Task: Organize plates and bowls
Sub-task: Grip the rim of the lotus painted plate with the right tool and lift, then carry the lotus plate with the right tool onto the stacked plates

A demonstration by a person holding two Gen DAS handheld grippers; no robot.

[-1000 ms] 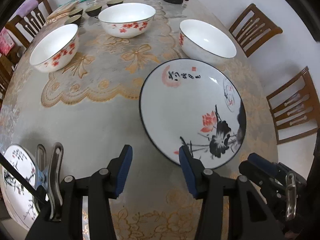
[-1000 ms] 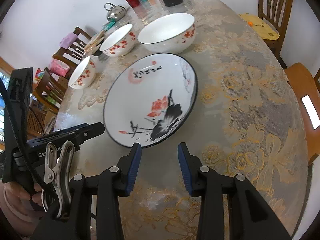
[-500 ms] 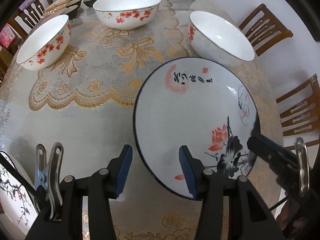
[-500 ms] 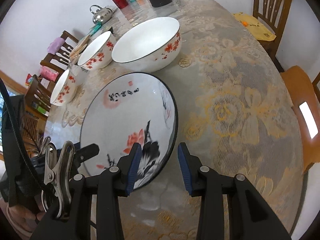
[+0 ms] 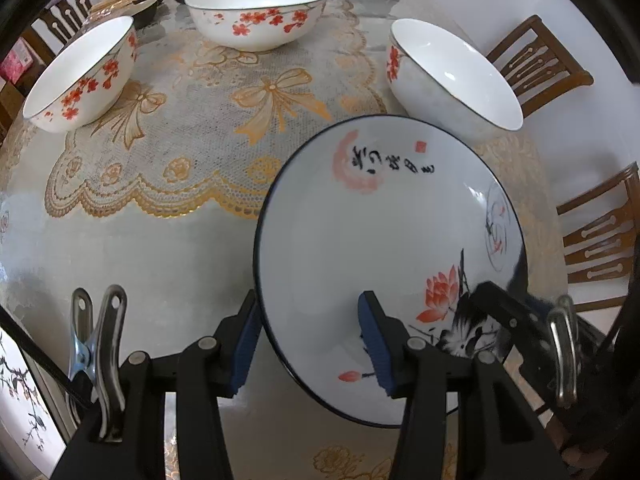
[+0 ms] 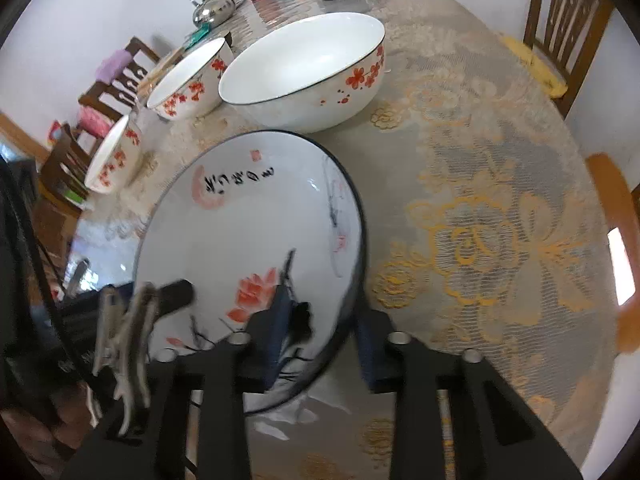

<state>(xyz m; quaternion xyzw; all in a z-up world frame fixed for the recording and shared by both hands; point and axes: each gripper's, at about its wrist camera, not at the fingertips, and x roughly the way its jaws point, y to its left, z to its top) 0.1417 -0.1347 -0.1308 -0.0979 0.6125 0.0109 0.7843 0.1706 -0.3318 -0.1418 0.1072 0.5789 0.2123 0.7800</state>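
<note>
**Two hand-held grippers on one plate: get a sure hold on the rim before any lift**

Both tools are down at the near edge of the lotus plate point(image 5: 380, 232), one on each side. The left hand-held gripper point(image 5: 310, 336) stands spread across the near-left rim, with one pad outside the edge and the other over the white inside. The gap is too wide to be a pinch. The right hand-held gripper point(image 6: 322, 328) has just been closing its jaws with the right-hand rim between them. That view is smeared, so I cannot tell whether the pads are pressing on the rim yet.

The plate sits on the lace-covered bench point(image 5: 160, 248), near the closest of the three blossom bowls point(image 5: 452, 72). A second plate point(image 5: 20, 400) shows at the far left edge, and it looks the likely place to stack this one.

To my eye, the thing to do well here is seat each pad deep on the sloping wall, not out on the thin lip. The left side should close before anything rises. Glazed china is slick and heavy, so a lift from one side would tip it. An even, level lift with both sides together should carry it clear of that nearest bowl.
</note>
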